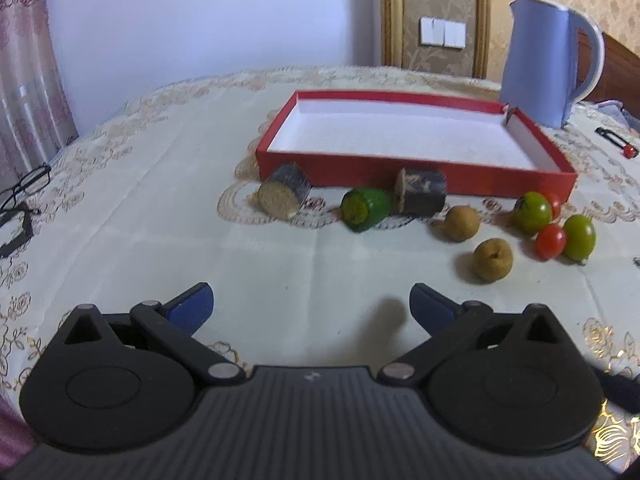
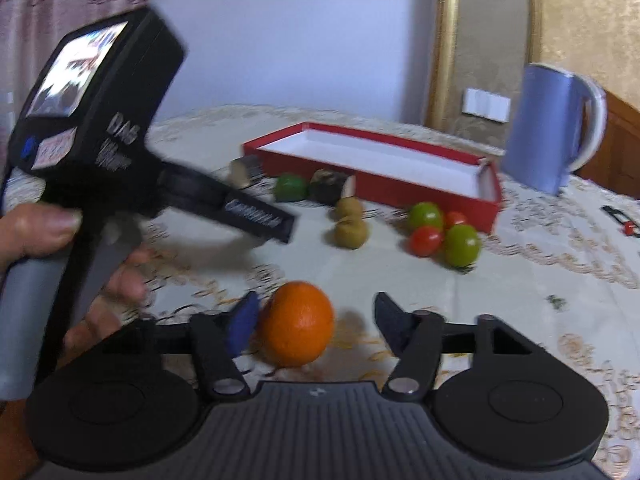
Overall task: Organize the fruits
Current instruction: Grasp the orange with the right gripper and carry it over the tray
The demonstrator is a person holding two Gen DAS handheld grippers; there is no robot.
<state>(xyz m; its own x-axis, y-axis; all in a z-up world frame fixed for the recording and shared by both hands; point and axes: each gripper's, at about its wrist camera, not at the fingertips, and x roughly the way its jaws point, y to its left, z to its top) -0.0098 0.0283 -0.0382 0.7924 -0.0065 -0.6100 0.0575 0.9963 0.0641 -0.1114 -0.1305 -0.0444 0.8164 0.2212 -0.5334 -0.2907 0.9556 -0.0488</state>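
Observation:
A red tray (image 1: 416, 178) with a white inside lies on the table; it also shows in the right wrist view (image 2: 420, 196). In front of it lie two dark cut pieces (image 1: 286, 196) (image 1: 422, 192), a green piece (image 1: 366, 209), two brown fruits (image 1: 462, 223) (image 1: 493, 259), green fruits (image 1: 532, 212) and red tomatoes (image 1: 551, 241). My left gripper (image 1: 311, 307) is open and empty above the cloth. My right gripper (image 2: 316, 318) is open around an orange (image 2: 296, 322), whose left side touches the blue pad (image 2: 242, 320).
A blue kettle (image 1: 548, 60) stands behind the tray at the right. Glasses (image 1: 24, 200) lie at the left edge. A black and red pen (image 1: 618, 142) lies at the far right. The hand-held left gripper body (image 2: 92, 128) fills the left of the right wrist view.

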